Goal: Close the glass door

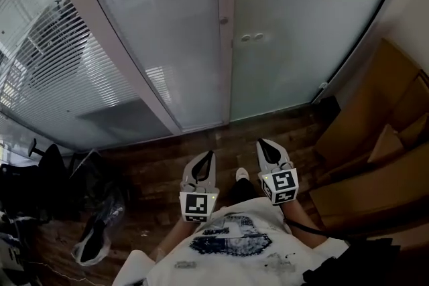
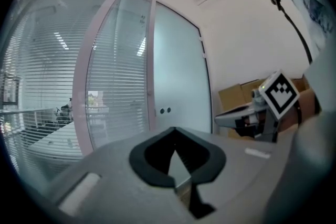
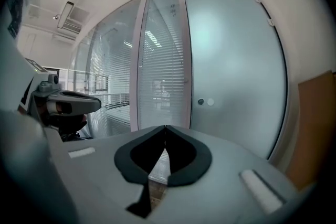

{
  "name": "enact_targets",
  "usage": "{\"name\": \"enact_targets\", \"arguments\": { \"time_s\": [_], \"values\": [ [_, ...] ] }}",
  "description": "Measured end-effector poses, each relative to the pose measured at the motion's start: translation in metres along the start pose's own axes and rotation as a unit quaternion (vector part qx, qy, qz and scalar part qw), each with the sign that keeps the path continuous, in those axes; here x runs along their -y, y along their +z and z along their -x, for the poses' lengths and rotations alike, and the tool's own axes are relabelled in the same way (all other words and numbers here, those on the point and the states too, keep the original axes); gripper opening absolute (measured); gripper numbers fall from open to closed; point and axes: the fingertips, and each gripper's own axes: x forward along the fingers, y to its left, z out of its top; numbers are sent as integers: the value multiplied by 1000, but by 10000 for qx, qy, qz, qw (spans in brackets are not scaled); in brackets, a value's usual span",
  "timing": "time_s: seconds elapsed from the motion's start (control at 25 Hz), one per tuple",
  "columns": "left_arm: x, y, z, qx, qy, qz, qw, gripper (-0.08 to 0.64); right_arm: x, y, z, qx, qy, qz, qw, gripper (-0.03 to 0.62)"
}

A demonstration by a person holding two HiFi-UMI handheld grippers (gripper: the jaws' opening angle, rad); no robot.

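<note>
The glass door, a frosted pane, fills the upper right of the head view. Two small round fittings sit near its left edge, and what look like hinges show on its right edge in the right gripper view. The door seems to lie in line with the pale frame post beside it, but whether it is fully latched cannot be told. Left of the post stands a glass panel with slatted blinds behind it.

Both grippers sit low in the centre of the head view, well short of the door, above the wooden floor. The left gripper has its jaws pressed together with nothing between them. The right gripper is likewise closed and empty. Closed tips probably suit the job: a door is pushed, not pinched, and a closed nose gives a firm point of contact. Both point roughly level at the glass. The right one lines up nearer the fittings, likely the edge where a push counts most. Cardboard boxes are stacked at the right near the hinge side, and a dark bag lies at lower left.
</note>
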Motion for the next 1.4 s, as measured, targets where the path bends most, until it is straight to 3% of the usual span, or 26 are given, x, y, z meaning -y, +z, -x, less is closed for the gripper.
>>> {"name": "enact_targets", "arguments": {
  "time_s": [0.32, 0.56, 0.8, 0.96, 1.12, 1.4],
  "values": [
    [31, -13, 33, -100, -111, 491, 9987, 3, -28, -1, 49, -189, 65, 178, 9996, 9],
    [66, -14, 42, -207, -173, 617, 9977, 3, -23, -12, 76, -292, 175, 189, 9992, 9],
    [98, -13, 44, -345, 33, 510, 9981, 3, -6, -29, 105, -291, 333, 48, 9990, 8],
    [140, -17, 33, -555, 233, 460, 9971, 3, 21, -30, 134, -34, 523, 145, 9985, 8],
    [182, -7, 24, -478, 436, 321, 9974, 3, 49, -31, 161, 202, 709, 362, 9966, 8],
    [224, 9, 20, -433, 687, 36, 9967, 3, 73, -45, 188, 110, 1043, 507, 9932, 6]
  ]
}}
